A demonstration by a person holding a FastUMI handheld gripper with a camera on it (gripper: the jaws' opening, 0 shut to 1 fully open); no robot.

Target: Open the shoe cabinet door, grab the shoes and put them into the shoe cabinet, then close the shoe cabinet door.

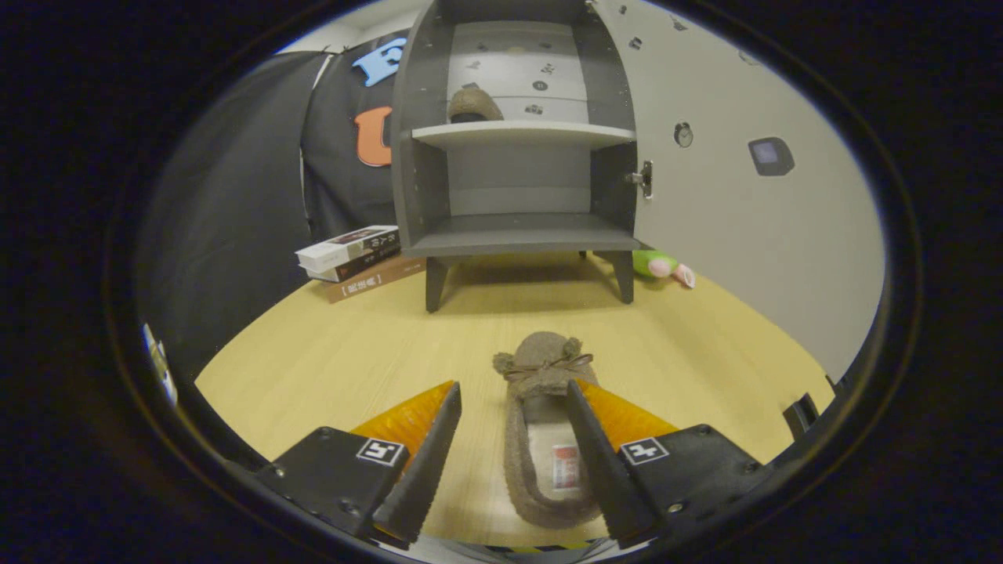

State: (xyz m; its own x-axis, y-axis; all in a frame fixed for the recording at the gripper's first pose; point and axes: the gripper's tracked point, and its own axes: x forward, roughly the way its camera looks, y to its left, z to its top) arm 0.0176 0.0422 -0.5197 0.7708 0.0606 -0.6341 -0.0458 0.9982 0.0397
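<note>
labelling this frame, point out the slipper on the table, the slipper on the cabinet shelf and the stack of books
slipper on the table point(541, 368): gripper view, its toe by the bow
slipper on the shelf point(473, 104): gripper view, its rounded top
stack of books point(350, 247): gripper view, top book's side
gripper point(513, 392): gripper view, fingers open

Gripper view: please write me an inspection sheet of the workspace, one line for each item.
Surface: light wooden table, bare around the slipper.
Job's things: shoe cabinet stands with its door swung open; one slipper on upper shelf; lower shelf empty; second slipper lies on the table, toe toward the cabinet.
Clutter: stack of books left of the cabinet; green and pink toy behind the cabinet's right leg.
Gripper: gripper open, fingers on either side of the second slipper, not pressing it.
Cables: nothing seen.
Surroundings: black cloth wall behind.
</note>
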